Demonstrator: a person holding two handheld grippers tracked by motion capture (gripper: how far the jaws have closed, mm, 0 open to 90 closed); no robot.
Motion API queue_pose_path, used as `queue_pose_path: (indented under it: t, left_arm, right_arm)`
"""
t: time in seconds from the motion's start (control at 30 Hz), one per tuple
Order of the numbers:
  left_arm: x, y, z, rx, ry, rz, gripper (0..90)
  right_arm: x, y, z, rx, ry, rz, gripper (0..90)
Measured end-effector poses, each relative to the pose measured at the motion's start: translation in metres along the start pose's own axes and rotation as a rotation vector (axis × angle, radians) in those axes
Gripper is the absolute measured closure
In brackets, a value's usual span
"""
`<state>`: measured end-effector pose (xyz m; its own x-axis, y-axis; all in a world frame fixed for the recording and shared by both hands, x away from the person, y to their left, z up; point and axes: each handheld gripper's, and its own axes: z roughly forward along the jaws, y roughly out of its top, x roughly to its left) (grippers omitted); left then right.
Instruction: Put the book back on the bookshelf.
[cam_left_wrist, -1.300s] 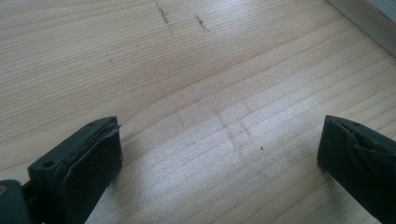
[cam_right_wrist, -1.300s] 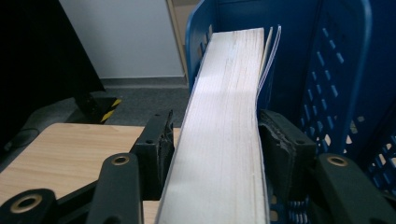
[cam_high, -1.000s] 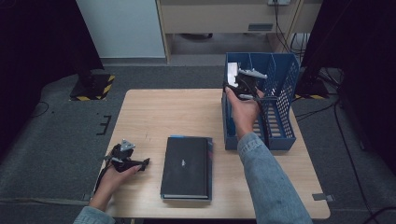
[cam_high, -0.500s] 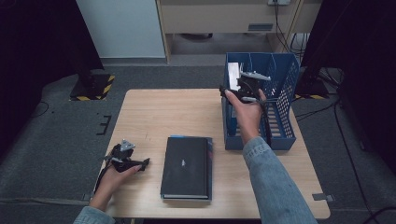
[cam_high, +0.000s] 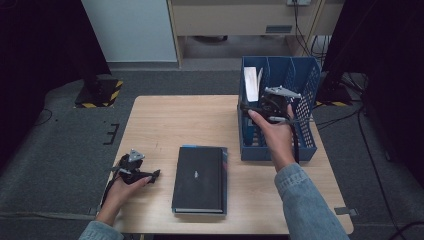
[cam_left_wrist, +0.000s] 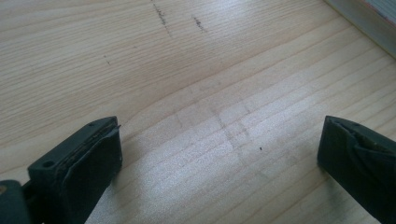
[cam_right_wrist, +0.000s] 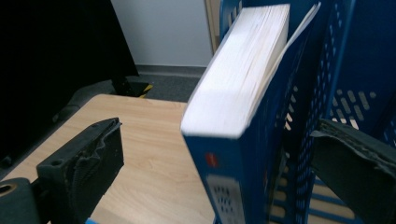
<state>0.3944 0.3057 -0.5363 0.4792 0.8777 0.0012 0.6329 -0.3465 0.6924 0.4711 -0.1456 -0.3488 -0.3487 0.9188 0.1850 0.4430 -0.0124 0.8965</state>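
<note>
Now we hold our right tool (cam_right_wrist: 219, 154) spread around the blue book (cam_right_wrist: 243, 93) in the rack (cam_high: 305, 90), upper right; our left tool (cam_left_wrist: 219, 158) rests spread on the bench (cam_high: 200, 120).

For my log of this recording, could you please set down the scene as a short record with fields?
Surface: wooden table
Right hand-held gripper: jaws open, either side of the blue book
Blue book: upright, spine toward the camera, white pages on top, at the left wall of the rack
Blue file rack: stands on the table's right side, perforated walls
Left hand-held gripper: jaws open, low over bare table, holding nothing
Black book: lies flat near the table's front edge, apart from both grippers
</note>
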Motion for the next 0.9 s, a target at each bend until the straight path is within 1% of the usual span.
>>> queue_pose_path:
  t: [0.1,0.17,0.3,0.4,0.43,0.53,0.57,0.6,0.7,0.77,0.8,0.9]
  left_arm:
    - [0.001,-0.001,0.000,-0.001,-0.010,0.010,0.0]
    - [0.002,-0.001,-0.001,0.001,-0.015,0.016,0.0]
    - [0.002,-0.001,-0.001,0.003,-0.019,0.019,0.0]
    - [0.003,0.000,-0.002,0.011,-0.027,0.017,0.0]
    - [0.003,0.001,-0.003,0.012,-0.037,0.015,0.3]
    - [0.002,0.002,-0.005,0.015,-0.055,0.008,3.3]
    - [0.002,0.002,-0.006,0.010,-0.061,-0.002,3.4]
    - [0.002,0.003,-0.007,0.013,-0.066,-0.003,3.5]
    - [0.003,0.004,-0.013,-0.015,-0.078,-0.029,4.0]
    - [0.003,0.005,-0.017,-0.037,-0.088,-0.048,4.3]
    - [0.003,0.006,-0.019,-0.040,-0.092,-0.054,4.4]
    - [0.002,0.007,-0.025,-0.053,-0.099,-0.054,4.9]
  right_arm:
    - [0.000,-0.009,-0.005,0.020,0.010,-0.008,3.3]
    - [0.001,-0.013,-0.008,0.024,0.009,-0.020,3.9]
    - [0.000,-0.022,-0.015,0.027,0.017,-0.023,4.2]
    - [0.001,-0.027,-0.019,0.036,0.025,-0.036,4.9]
    - [0.002,-0.029,-0.020,0.038,0.026,-0.036,5.3]
    - [0.004,-0.037,-0.024,0.040,0.033,-0.044,7.1]
    - [0.005,-0.040,-0.026,0.043,0.032,-0.050,7.6]
    - [0.006,-0.043,-0.027,0.052,0.031,-0.053,8.6]
    - [0.009,-0.051,-0.032,0.040,0.038,-0.064,12.6]
    - [0.011,-0.055,-0.034,0.050,0.051,-0.069,15.0]
    - [0.012,-0.059,-0.035,0.058,0.054,-0.075,16.0]
    - [0.016,-0.068,-0.035,0.086,0.063,-0.088,18.7]
